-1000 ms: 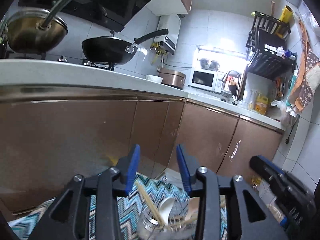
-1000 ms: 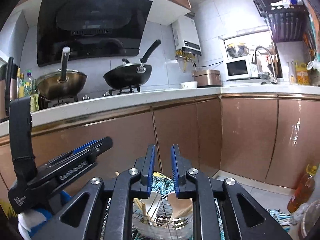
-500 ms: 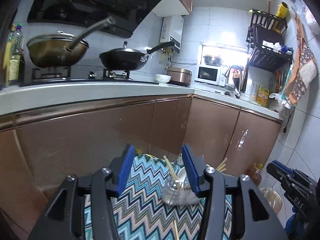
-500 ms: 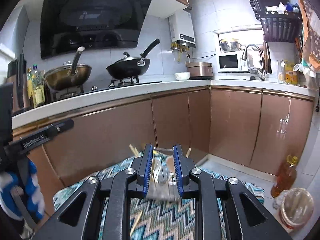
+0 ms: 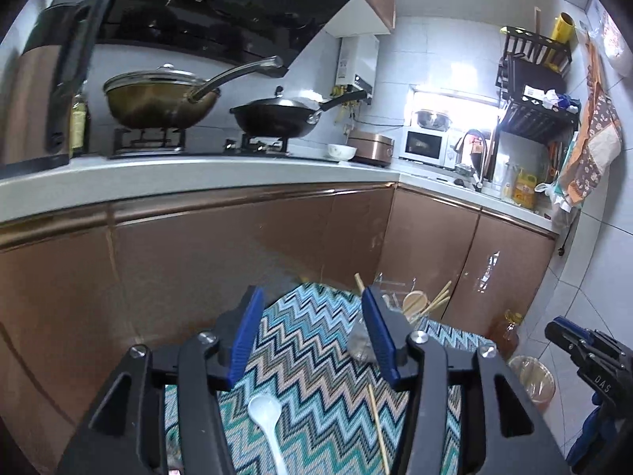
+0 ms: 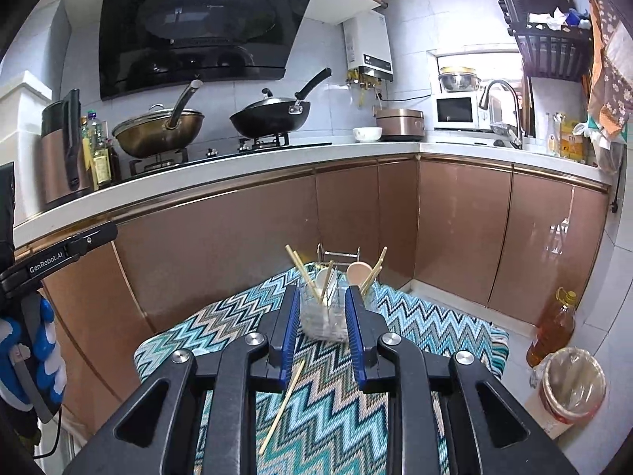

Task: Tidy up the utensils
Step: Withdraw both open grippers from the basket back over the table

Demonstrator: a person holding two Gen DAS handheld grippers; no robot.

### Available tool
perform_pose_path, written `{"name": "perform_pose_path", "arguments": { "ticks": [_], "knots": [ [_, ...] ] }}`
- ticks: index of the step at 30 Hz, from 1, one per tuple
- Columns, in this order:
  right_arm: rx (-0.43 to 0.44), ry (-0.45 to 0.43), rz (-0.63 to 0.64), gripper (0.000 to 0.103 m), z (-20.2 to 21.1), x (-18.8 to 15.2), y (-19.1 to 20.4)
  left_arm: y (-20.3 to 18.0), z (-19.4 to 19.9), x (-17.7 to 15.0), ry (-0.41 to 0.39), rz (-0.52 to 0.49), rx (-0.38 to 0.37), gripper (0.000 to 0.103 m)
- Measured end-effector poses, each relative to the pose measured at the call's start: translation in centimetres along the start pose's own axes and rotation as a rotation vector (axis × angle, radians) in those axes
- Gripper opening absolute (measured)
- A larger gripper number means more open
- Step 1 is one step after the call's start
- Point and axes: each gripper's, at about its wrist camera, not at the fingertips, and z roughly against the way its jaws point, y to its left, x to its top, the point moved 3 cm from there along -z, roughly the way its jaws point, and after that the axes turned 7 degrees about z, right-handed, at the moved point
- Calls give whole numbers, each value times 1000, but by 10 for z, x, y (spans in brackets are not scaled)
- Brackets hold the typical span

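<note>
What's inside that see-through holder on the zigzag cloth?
The clear utensil holder has wooden chopsticks sticking out, plus a white spoon and a tan spoon. Its bottom is blurry and partly hidden by the right tongs, so anything down there can't be seen.

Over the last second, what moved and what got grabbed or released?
Both grippers pulled back and up from the utensil holder; it now sits farther ahead on the zigzag cloth. The right gripper opened from nearly closed; the left gripper widened too. Neither holds anything. A white spoon and a loose chopstick came into view on the cloth. The holder's contents look unchanged.
</note>
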Motion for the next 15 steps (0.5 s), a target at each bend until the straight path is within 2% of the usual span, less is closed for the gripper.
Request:
{"name": "perform_pose_path", "arguments": {
  "ticks": [5,11,15],
  "knots": [
    [13,11,14,26,17,-5,12,18,18,-11,33,31,6,50],
    [22,15,25,28,38,-7,23,34,41,-13,45,66,-14,50],
    [28,36,20,28,44,-11,28,45,49,-20,81,97,-35,50]
  ]
}}
